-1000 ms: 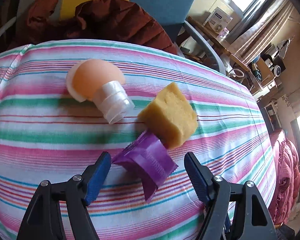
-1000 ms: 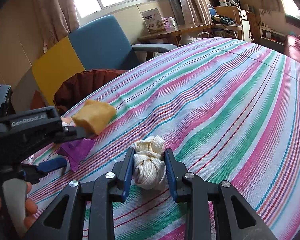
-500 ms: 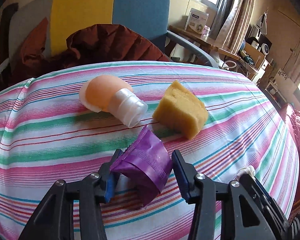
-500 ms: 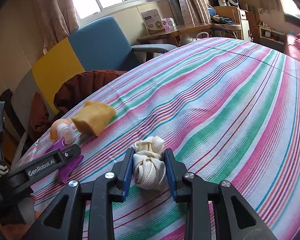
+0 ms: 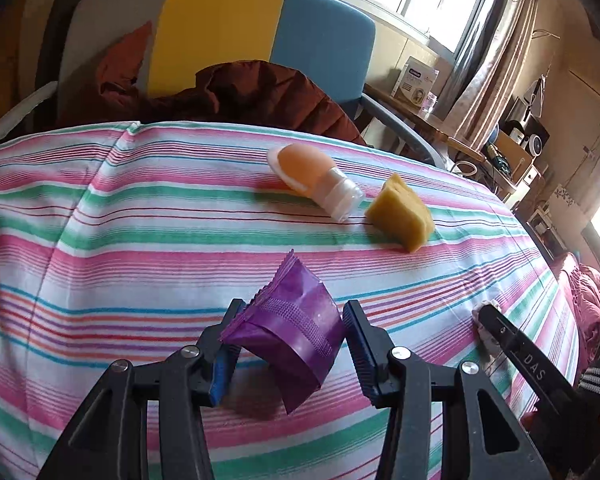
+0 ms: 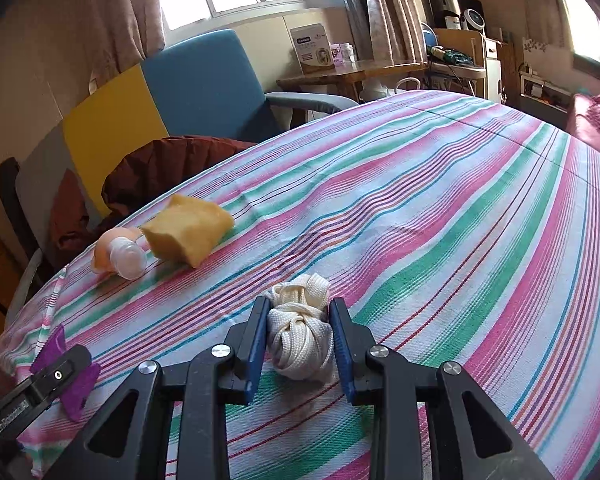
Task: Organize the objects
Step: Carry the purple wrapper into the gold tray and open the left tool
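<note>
I have both pickups made; my left gripper is clamped on the purple packet, lifted off the striped desk, nearer me than the yellow sponge; my right gripper squeezes the white cord bundle, also this side of the sponge; next, I judge, comes carrying each to its spot without the crinkly packet slipping.

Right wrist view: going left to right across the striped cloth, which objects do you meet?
purple packet in the left gripper → orange bottle → yellow sponge → white rope bundle held in the right gripper.
</note>
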### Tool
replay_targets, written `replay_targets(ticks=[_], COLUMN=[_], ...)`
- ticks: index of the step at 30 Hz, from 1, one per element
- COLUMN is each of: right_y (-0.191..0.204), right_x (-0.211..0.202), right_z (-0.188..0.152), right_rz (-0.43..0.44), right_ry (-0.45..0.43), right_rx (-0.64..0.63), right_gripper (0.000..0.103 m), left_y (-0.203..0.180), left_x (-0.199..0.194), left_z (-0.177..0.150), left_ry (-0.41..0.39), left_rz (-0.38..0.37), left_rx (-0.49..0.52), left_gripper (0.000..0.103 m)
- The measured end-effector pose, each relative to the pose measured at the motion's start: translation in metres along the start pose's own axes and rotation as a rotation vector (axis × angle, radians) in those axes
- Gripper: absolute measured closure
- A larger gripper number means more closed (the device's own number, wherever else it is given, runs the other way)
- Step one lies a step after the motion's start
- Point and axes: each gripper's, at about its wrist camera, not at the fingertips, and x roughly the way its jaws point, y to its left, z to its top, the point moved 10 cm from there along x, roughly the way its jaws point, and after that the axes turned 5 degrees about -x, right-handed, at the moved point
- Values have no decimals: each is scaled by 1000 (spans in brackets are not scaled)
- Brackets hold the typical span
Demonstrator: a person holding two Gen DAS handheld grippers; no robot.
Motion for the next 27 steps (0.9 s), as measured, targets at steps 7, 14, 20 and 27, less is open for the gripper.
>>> replay_targets(ticks=[7,14,20,27], right_y=[31,55,85,114], right_x=[-15,-24,-43,-50], right_z=[8,5,-7,-20], right_rz=[-13,9,32,65], right_ry=[-66,-85,-126,-146], right_rx=[-164,-268,-392,-518], right_gripper=[73,73,73,73], left_y=[20,34,49,57], left_x=[-26,-47,-60,-84], left_z=[-14,-26,-34,-45], left_ry=[-27,-54,-66,-72], left_rz=[11,15,30,31], left_rx=[-18,-23,-33,-26], left_gripper=[53,53,53,53])
